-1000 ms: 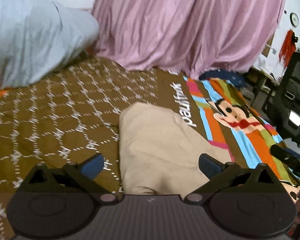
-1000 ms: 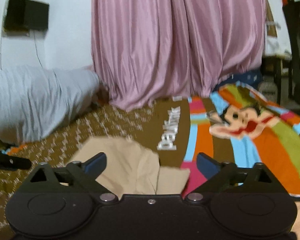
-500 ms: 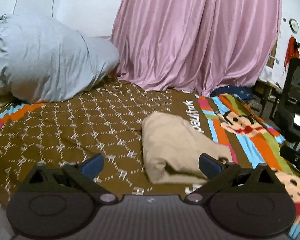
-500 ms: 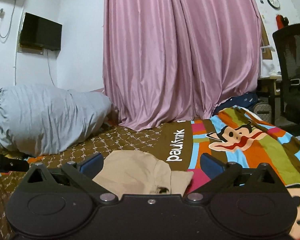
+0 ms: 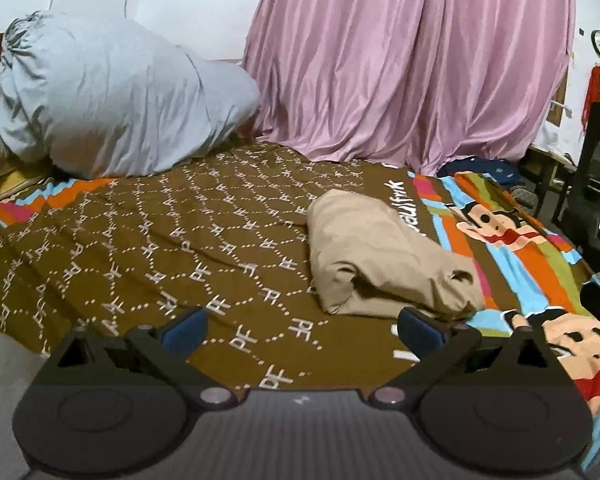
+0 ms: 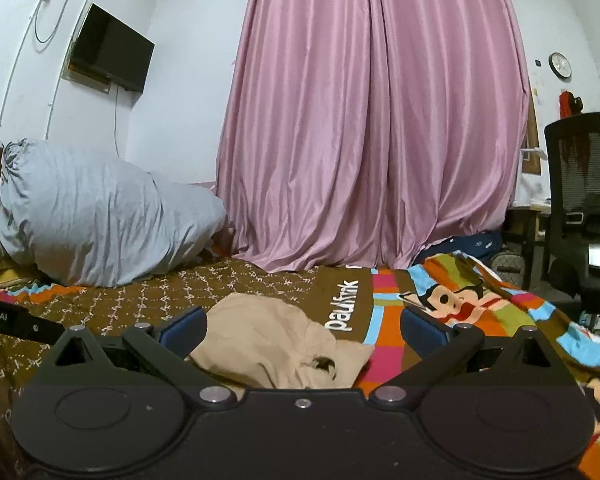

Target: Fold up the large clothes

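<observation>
1. Bed (image 5: 148,248), brown patterned cover with a bright cartoon-striped section to the right, fills the near ground in both views. Pink curtain (image 6: 372,128) hangs along the far side.
2. Large grey-blue bundle of bedding (image 5: 112,112) sits at the far left of the bed, well apart from the work area. Not touched.
3. Black office chair (image 6: 584,208) stands off the bed at the far right. Wall-mounted screen (image 6: 110,58) high on the left wall.
4. Beige garment (image 5: 380,256) lies on the bed at the seam between brown pattern and stripes. It is a compact folded packet, layered edges facing near. One corner at the near right looks a bit loose and puckered.
5. Left hand-held gripper (image 5: 300,328): jaws spread wide, nothing between them, held near and to the left of the garment, clear of it.
6. Right hand-held gripper (image 6: 304,328): jaws also spread wide, empty; the garment shows between the fingers but beyond them, no contact seen.
7. Judgement: folding of this piece looks essentially finished. Left, at most, is tidying the loose corner or setting the packet aside.
</observation>
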### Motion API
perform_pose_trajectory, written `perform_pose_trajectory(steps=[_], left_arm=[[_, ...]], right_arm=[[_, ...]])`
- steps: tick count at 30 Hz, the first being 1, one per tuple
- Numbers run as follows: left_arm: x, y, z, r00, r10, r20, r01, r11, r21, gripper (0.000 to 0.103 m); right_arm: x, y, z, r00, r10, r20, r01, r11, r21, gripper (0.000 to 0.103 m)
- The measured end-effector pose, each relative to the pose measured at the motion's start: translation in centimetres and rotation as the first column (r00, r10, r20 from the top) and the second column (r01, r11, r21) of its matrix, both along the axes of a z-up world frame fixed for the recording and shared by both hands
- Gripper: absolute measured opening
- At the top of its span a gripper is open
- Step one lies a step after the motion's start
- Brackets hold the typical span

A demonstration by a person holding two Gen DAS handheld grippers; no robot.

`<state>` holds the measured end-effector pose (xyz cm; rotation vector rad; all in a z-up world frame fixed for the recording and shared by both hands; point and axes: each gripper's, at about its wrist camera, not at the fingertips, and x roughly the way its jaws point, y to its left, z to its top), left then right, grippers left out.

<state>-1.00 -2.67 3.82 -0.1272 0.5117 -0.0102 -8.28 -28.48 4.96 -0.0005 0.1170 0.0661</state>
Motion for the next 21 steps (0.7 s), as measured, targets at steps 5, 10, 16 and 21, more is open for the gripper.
perform_pose_trajectory(steps=[5,10,16,21], left_arm=[[0.4,-0.1,-2.3,0.999,0.020,-0.025,-0.019,0.999,0.032,0.102],[1.1,-0.6,-3.5,1.000,0.002,-0.023,-0.001,0.999,0.045,0.102],[1.0,-1.2,-3.6,1.000,-0.024,0.011,0.023,0.998,0.062,0.102],[1.1,-1.3,-3.8,1.000,-0.021,0.002,0.021,0.997,0.068,0.103]], right_arm=[[0.9,-0.4,-2.0,0.998,0.006,-0.067,-0.005,1.000,0.014,0.102],[2.6,-1.1,-3.5,0.991,-0.015,-0.135,0.023,0.998,0.053,0.102],[3.7,-0.5,-4.5,0.983,0.012,-0.184,-0.006,1.000,0.029,0.102],[3.8,-0.2,-4.5,0.981,0.051,-0.187,-0.047,0.999,0.024,0.102]])
